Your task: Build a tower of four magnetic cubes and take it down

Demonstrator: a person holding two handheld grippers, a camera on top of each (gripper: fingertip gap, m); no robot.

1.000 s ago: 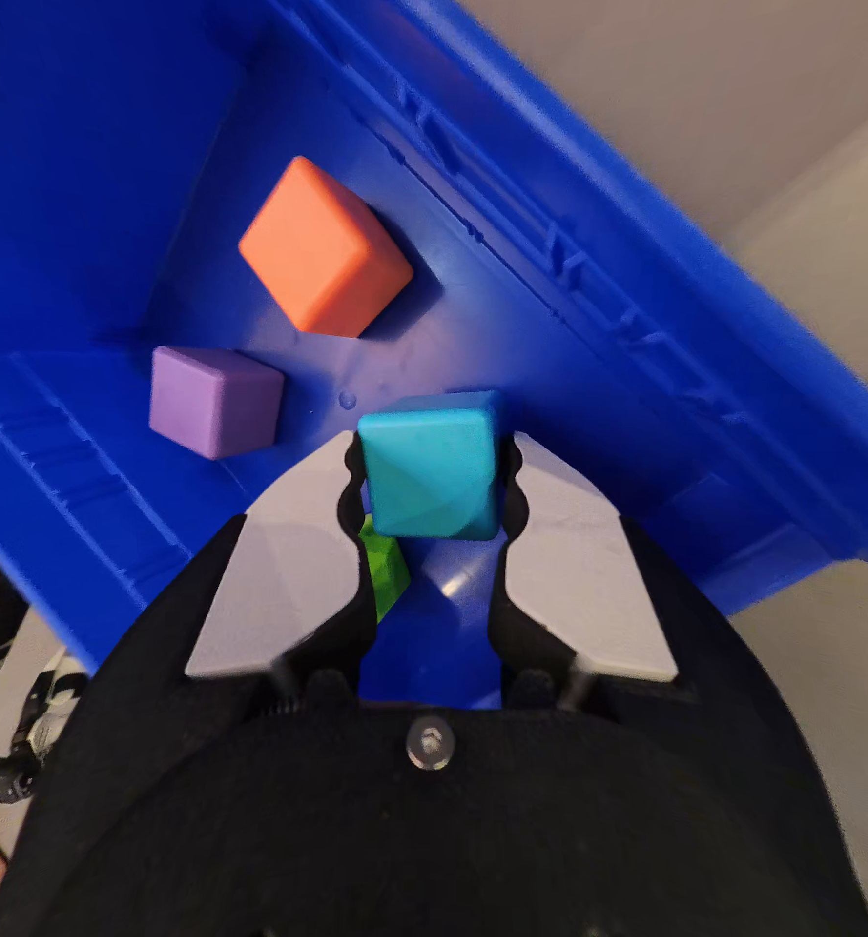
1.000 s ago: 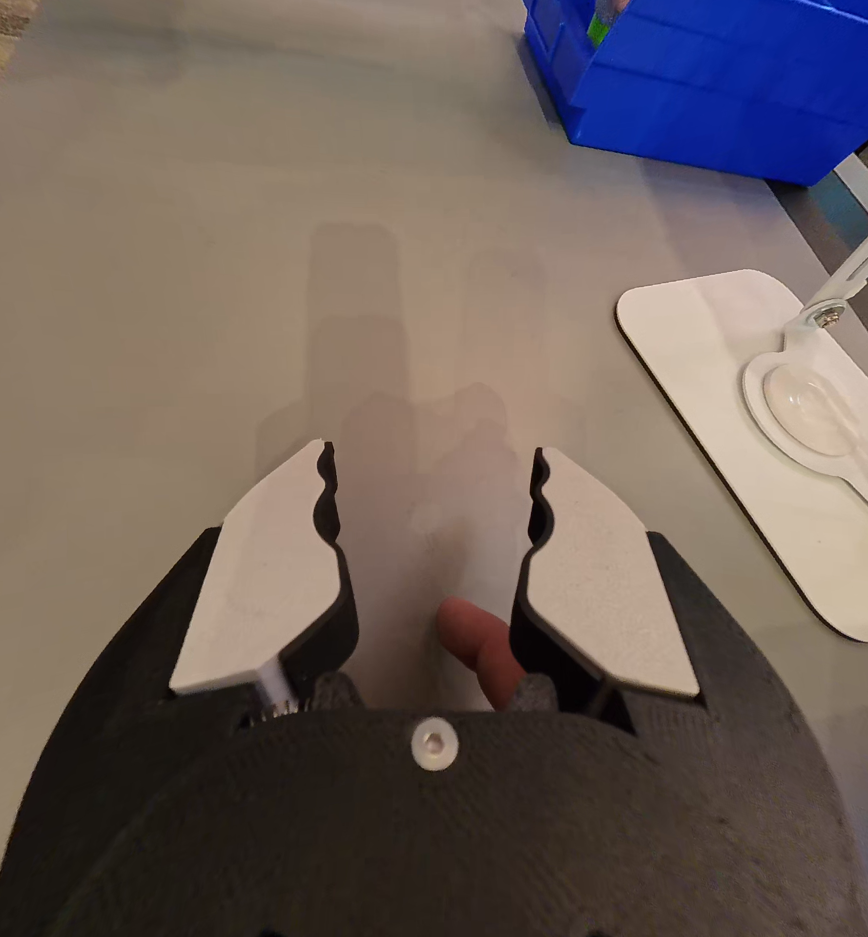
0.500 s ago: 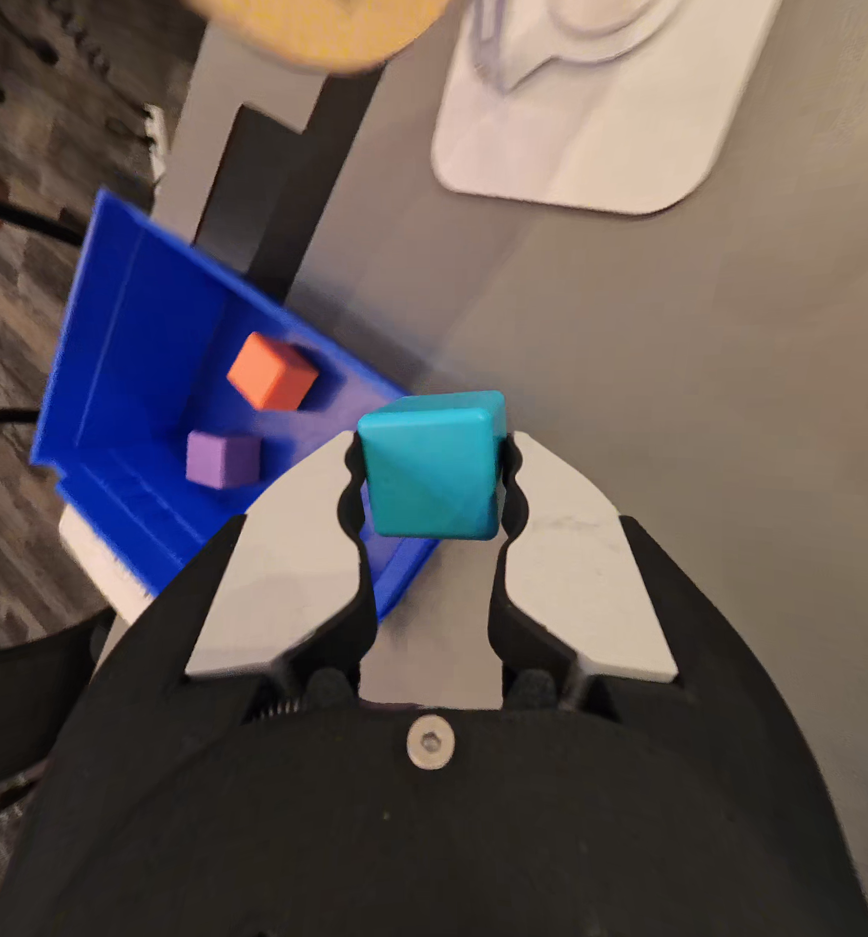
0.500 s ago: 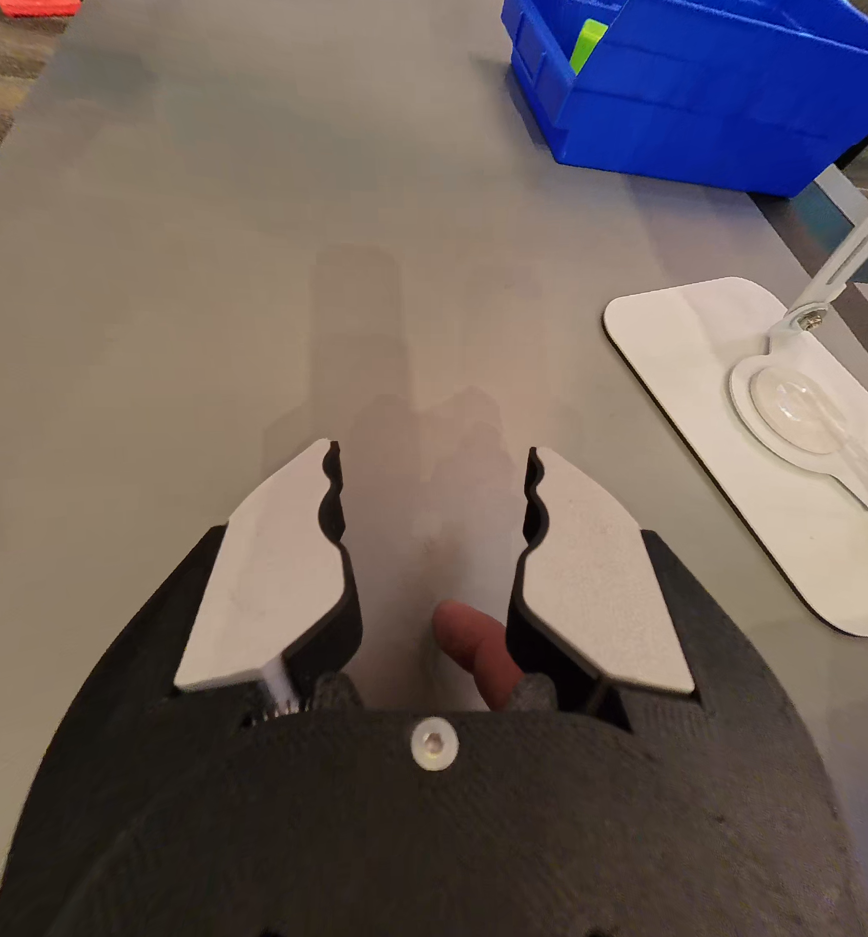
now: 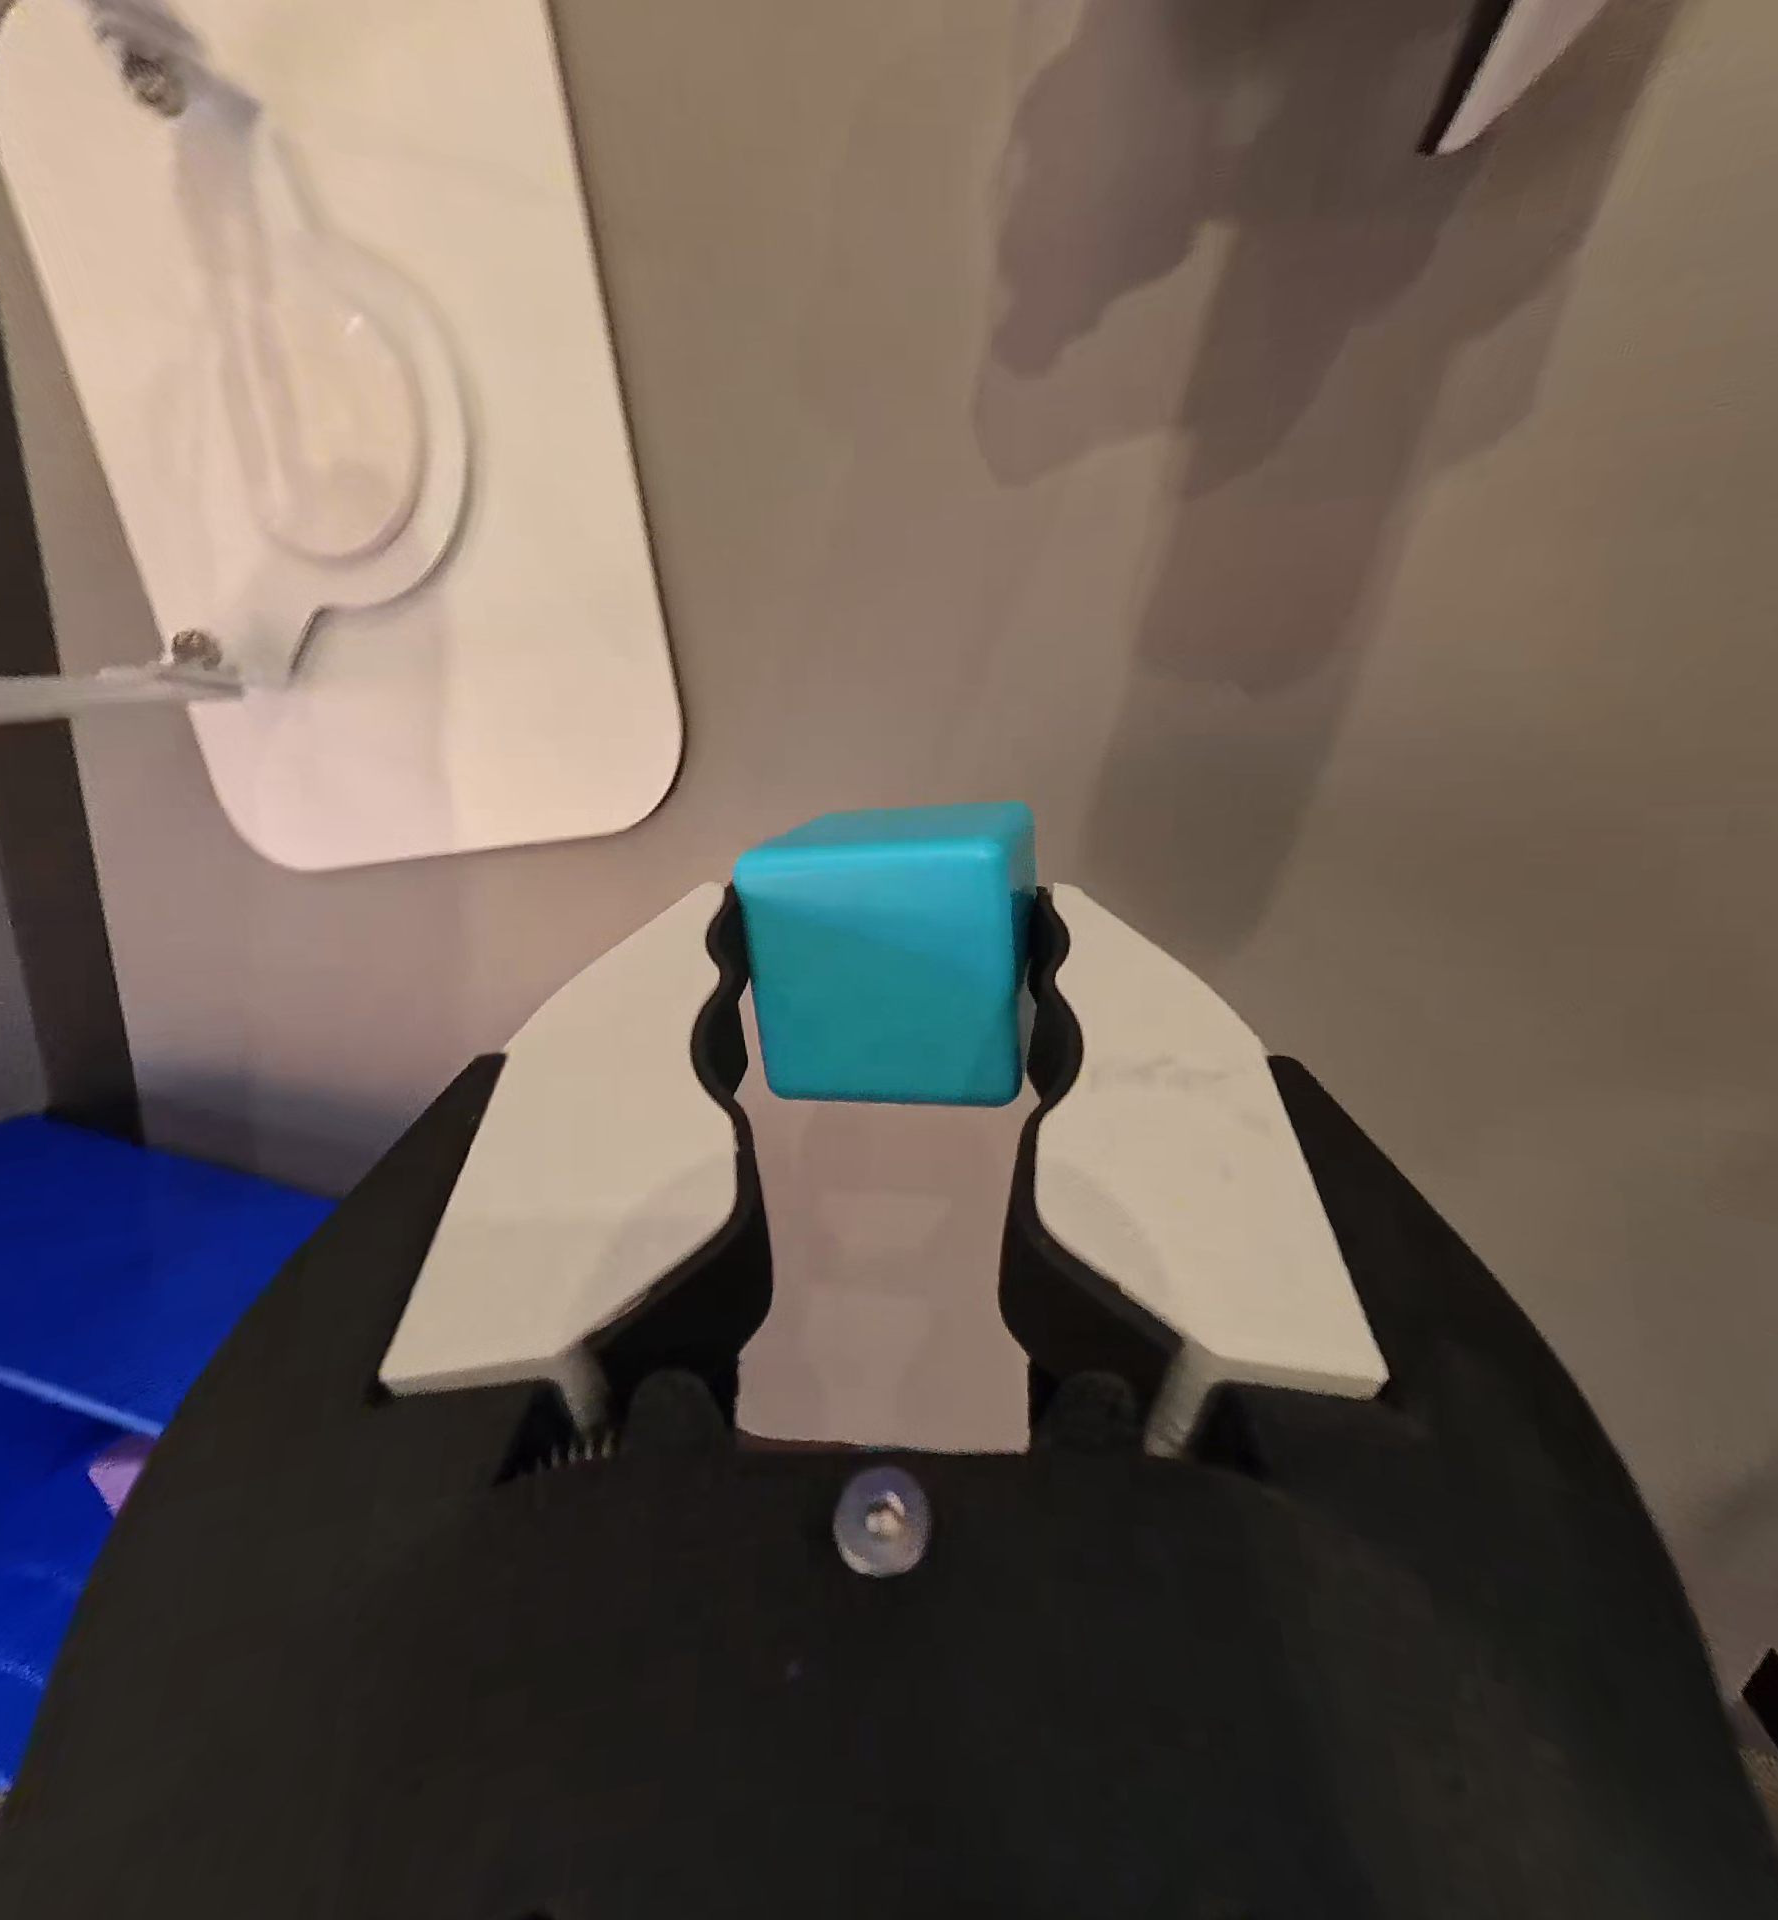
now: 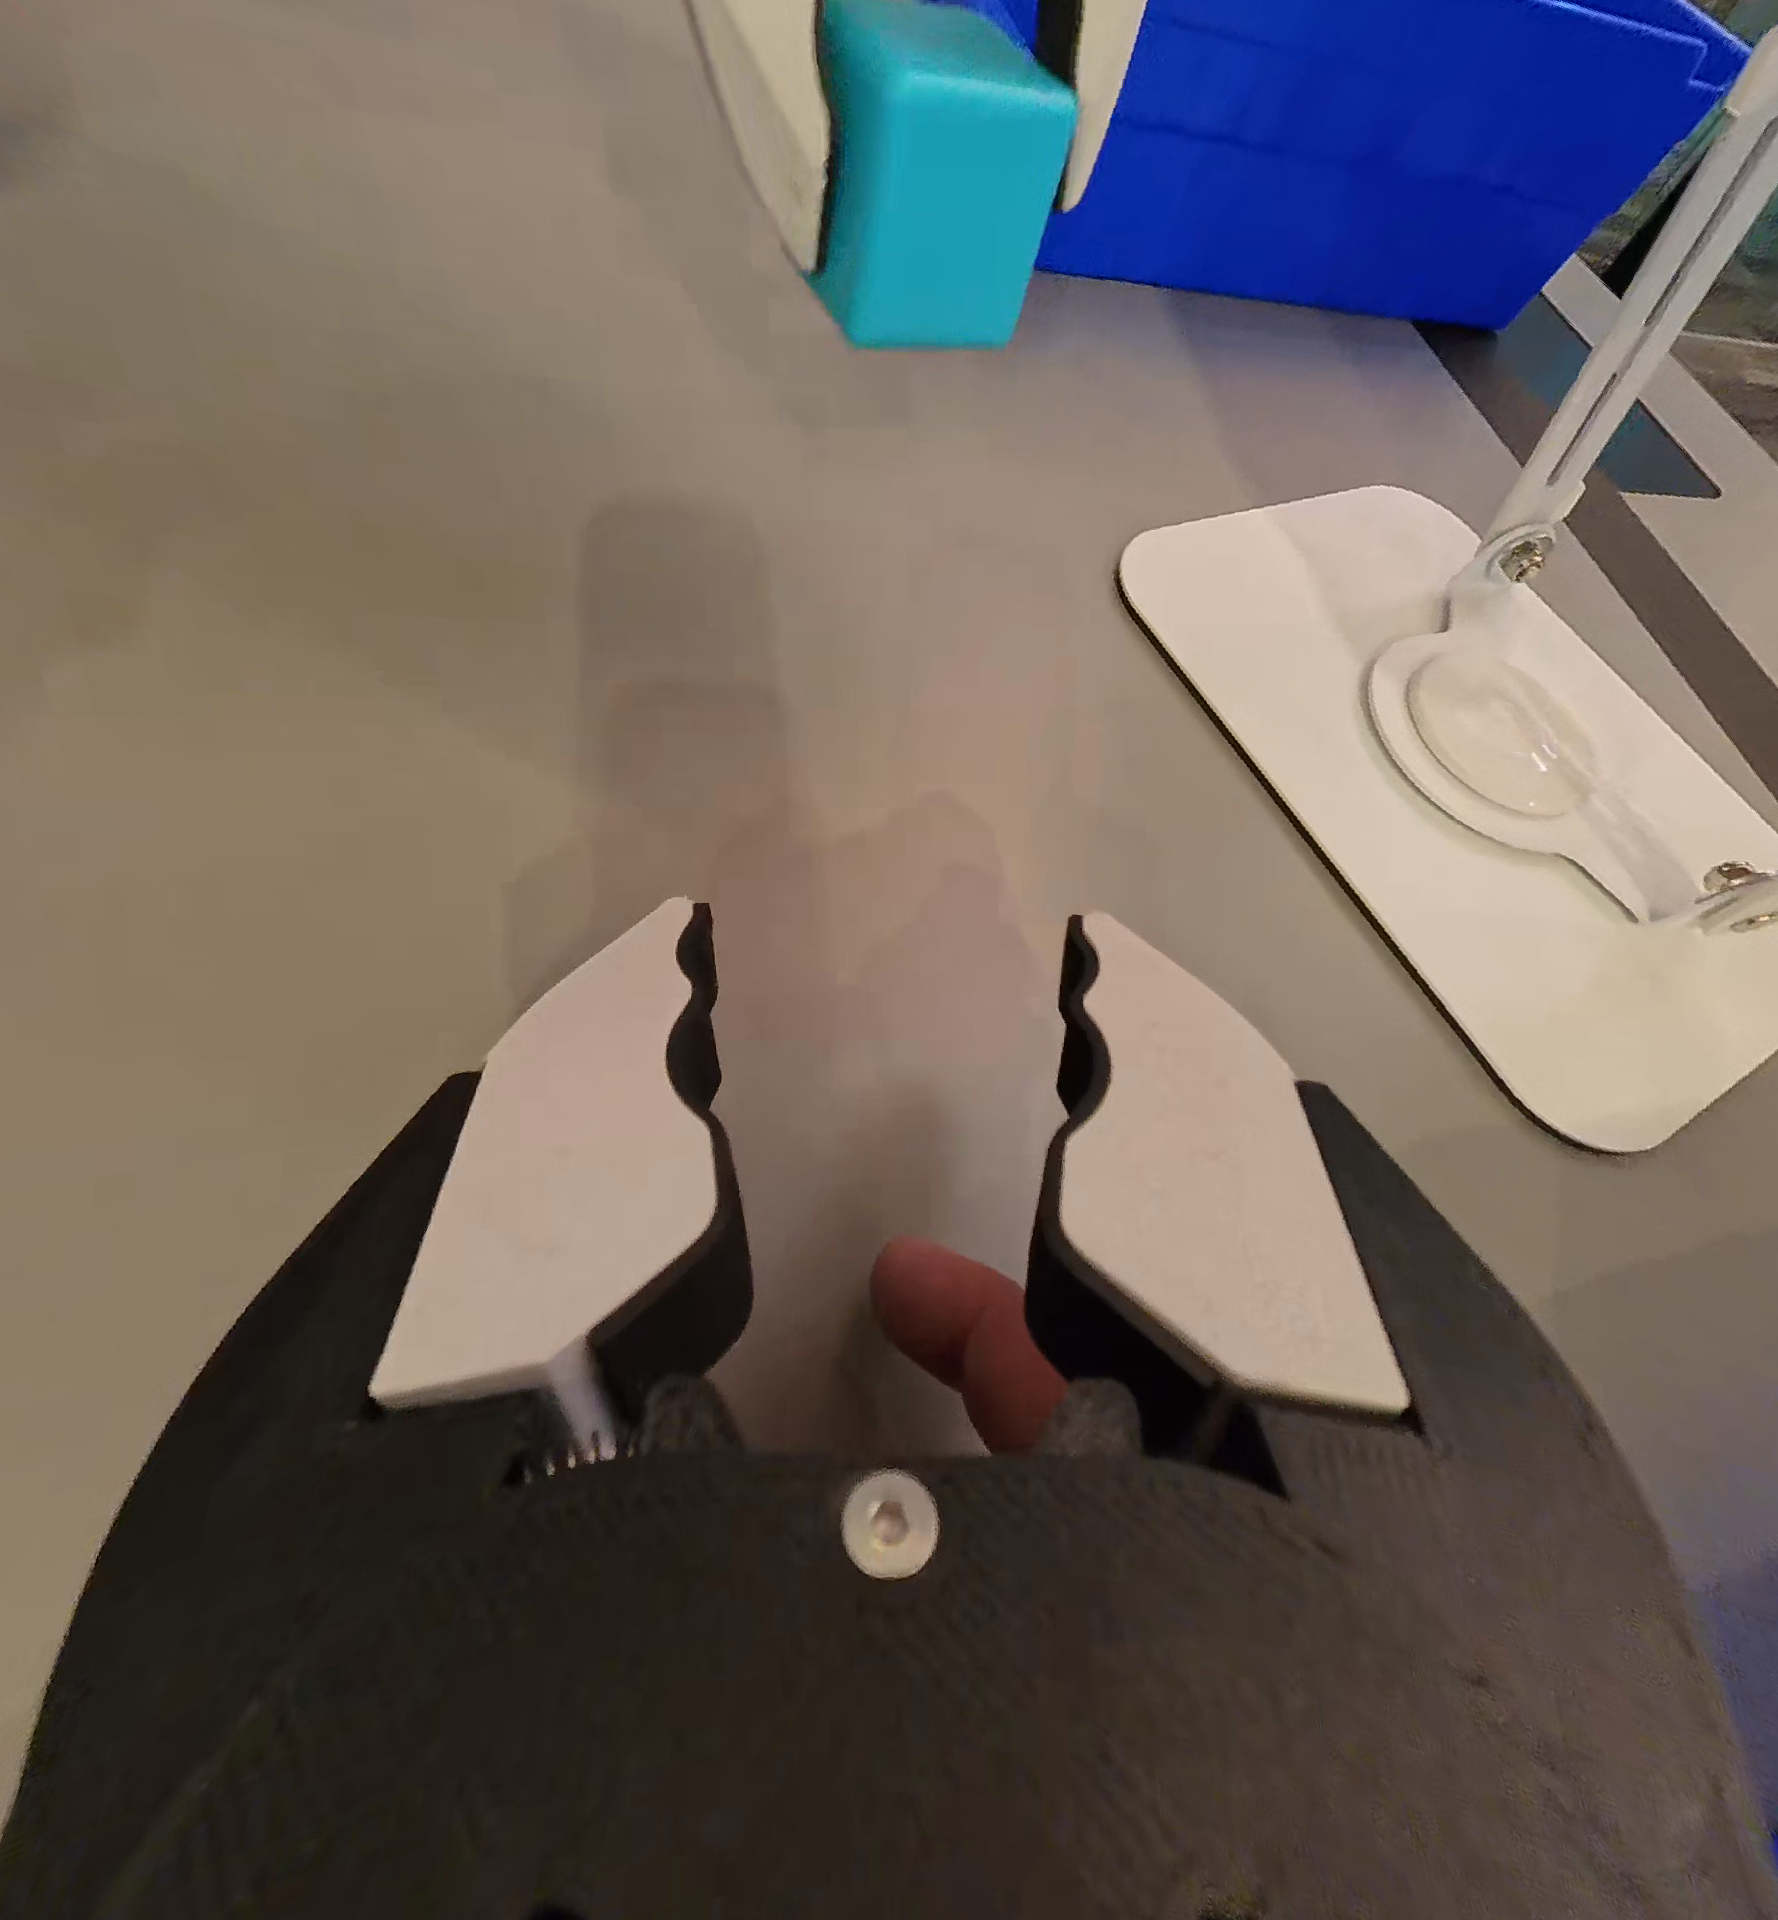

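Your left gripper (image 5: 880,940) clamps the teal cube (image 5: 880,961) over bare table (image 5: 1487,935); set it down flat and square as the base. Right gripper (image 6: 885,977) gapes, holding nothing (keep it clear). Bin (image 6: 1384,156) sits beyond.

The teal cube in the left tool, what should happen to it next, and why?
Probably lower the teal cube onto the bare grey table and let go. The left tool grips it above the table, away from the blue bin, and no tower base stands there yet. The right tool is open and empty.
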